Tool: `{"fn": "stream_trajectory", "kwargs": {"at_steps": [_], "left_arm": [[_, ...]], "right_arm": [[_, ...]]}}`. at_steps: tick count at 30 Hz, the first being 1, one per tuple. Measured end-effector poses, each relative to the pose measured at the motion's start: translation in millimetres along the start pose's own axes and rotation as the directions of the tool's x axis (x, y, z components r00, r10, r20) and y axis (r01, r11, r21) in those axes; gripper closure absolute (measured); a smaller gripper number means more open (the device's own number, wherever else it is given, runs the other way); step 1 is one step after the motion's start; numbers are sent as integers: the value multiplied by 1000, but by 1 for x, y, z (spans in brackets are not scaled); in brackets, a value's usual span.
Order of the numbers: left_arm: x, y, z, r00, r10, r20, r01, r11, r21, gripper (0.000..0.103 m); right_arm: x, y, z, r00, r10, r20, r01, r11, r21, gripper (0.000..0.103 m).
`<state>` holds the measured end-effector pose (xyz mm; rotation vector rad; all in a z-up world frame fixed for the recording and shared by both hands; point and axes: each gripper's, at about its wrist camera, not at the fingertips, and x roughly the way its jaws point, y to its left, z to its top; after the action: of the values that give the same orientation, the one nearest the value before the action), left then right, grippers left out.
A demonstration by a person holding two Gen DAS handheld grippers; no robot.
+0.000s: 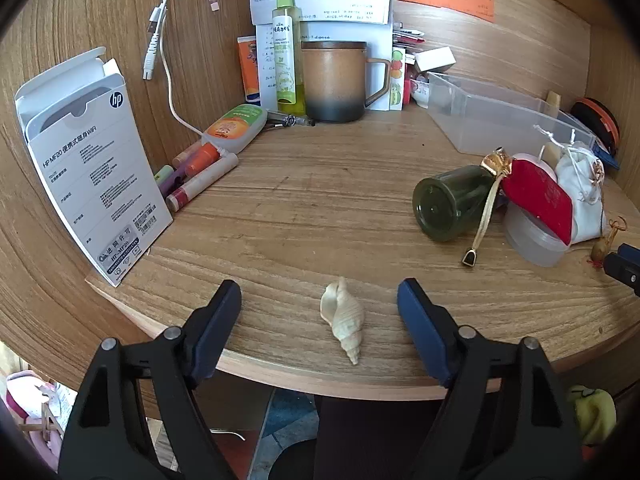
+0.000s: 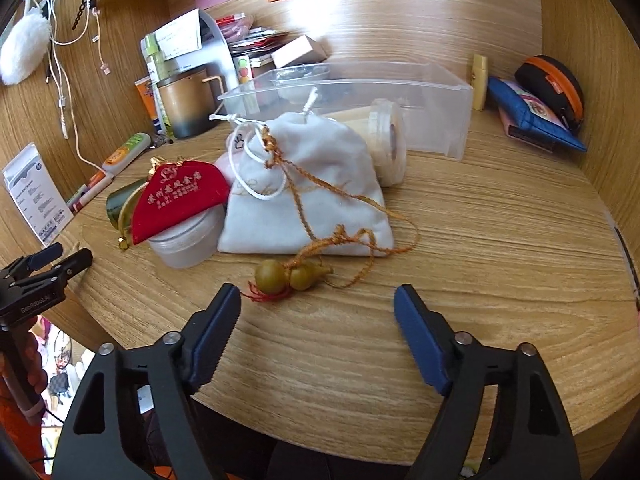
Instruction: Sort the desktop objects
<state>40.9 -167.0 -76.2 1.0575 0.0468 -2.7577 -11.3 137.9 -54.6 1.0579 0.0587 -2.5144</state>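
A cream spiral seashell lies near the desk's front edge, between the open fingers of my left gripper, untouched. My right gripper is open and empty just in front of a small olive gourd charm on an orange cord. Behind the charm lie a white drawstring pouch, a red pouch on a frosted jar, and a dark green bottle on its side. A clear plastic bin stands behind them; it also shows in the left wrist view.
A white HP box leans at the left wall, with pens and tubes beside it. A brown mug and a spray bottle stand at the back. A blue pouch and a black-orange case lie at the right. Cables hang at the left.
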Motion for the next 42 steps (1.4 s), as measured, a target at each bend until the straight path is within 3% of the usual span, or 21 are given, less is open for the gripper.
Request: {"fn": "stream_trajectory", "kwargs": {"at_steps": [6,12,15,19,31,42], "left_arm": [[1,3,1,1000,-17,4,17,1000,-11,37],[0,5,1,1000,-26,5,26,1000,-7,45],[0,3,1,1000,-22,5,22,1000,-2,55],[-1,5,0,1000,-20,7,20,1000,-13,59],[-5,-6,-3,1000,5,1,-5,999,35,86],[-11,-17,-3,999,40,15,-41,995,92,87]], "right_arm": [[8,7,5,1000,-7,6,7,1000,-15,41],[12,15,6,999,-47,8,47,998,-47,45],[12,14,6,998,-67,11,68,996,-54,55],[11,8,7,998,-63,10,64,997,-45,63],[8,1,2,999,-17,33,19,998,-58,63],[-8,-19,-1,995,13,99,-15,1000,19,64]]}}
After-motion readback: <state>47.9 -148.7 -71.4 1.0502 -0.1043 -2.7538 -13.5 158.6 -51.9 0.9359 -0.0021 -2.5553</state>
